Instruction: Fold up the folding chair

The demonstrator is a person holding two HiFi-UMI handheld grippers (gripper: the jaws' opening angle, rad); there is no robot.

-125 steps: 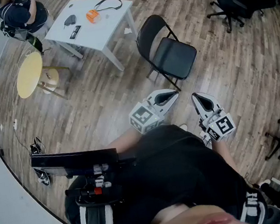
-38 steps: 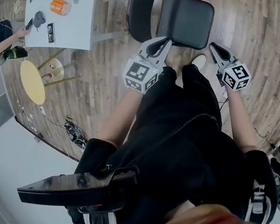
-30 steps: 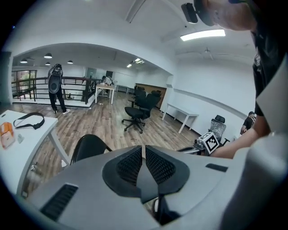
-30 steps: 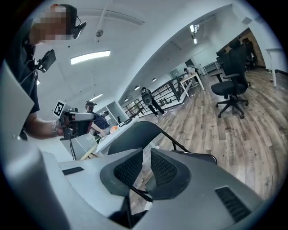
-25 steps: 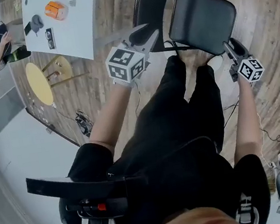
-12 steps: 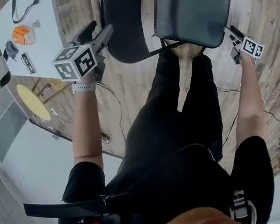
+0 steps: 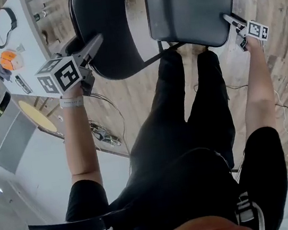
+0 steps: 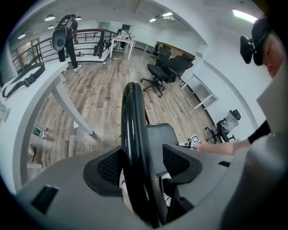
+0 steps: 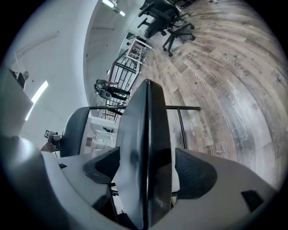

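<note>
The black folding chair stands unfolded below me, backrest [image 7: 106, 21] on the left and seat [image 7: 189, 3] on the right. My left gripper [image 7: 95, 41] straddles the backrest's top rim [image 8: 132, 126]: the rim runs between its wide jaws, and a gap shows on the right pad's side. My right gripper [image 7: 228, 19] is at the seat's front edge. Its jaws are opening, with the seat's edge [image 9: 146, 126] between them and a gap beside the right pad. The backrest [image 9: 74, 130] shows beyond it.
A white table [image 7: 19, 34] with an orange object [image 7: 8, 58] stands left of the chair, with a yellow round stool [image 7: 36, 114] and floor cables [image 7: 104, 136] nearby. Black office chairs [image 8: 166, 67] and a standing person [image 8: 67, 36] are farther off.
Both grippers have come down onto the chair, the left over the backrest's top, the right at the seat's front edge. Both pairs of jaws have spread wider.
</note>
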